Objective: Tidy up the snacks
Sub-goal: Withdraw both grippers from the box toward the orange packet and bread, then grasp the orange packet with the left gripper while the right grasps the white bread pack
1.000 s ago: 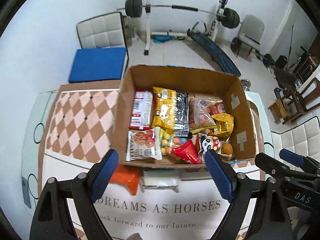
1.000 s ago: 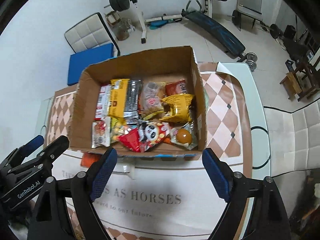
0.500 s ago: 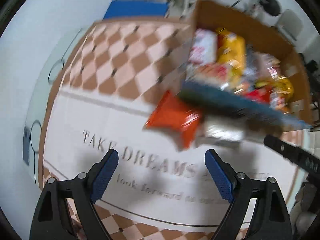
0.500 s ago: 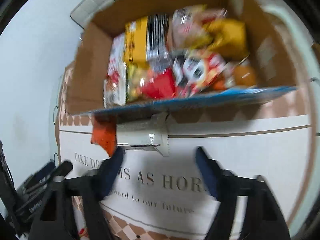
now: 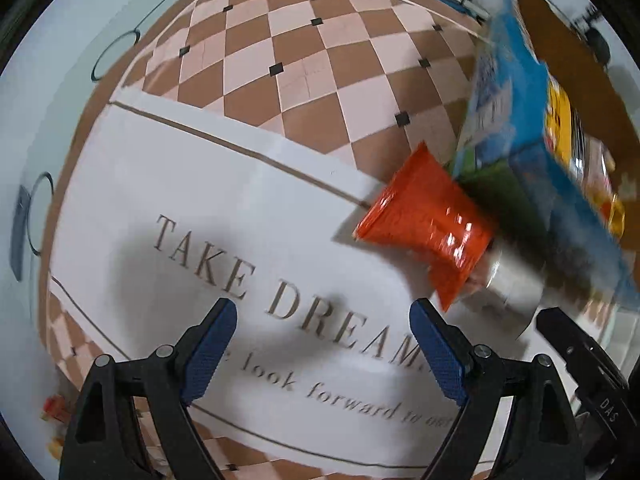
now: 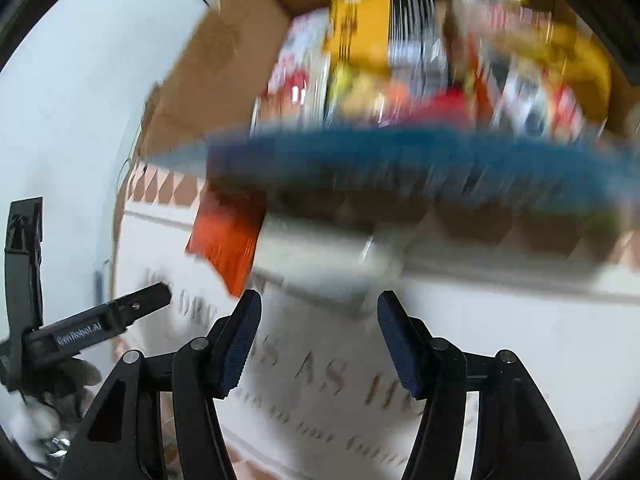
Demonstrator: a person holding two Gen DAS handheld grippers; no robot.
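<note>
the left wrist camera hangs low over the tablecloth (image 5: 168, 184), looking almost straight down, the box (image 5: 516, 120) at its right edge. the right wrist camera tilts forward, close to the box (image 6: 216, 64) front, badly blurred. both catch the orange packet (image 5: 428, 220) (image 6: 226, 236) and the printed lettering.

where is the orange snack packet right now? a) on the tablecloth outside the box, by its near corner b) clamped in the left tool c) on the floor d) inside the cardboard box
a: the orange snack packet lies on the tablecloth beside the cardboard box, and nothing sits between the pads of the left tool.
</note>
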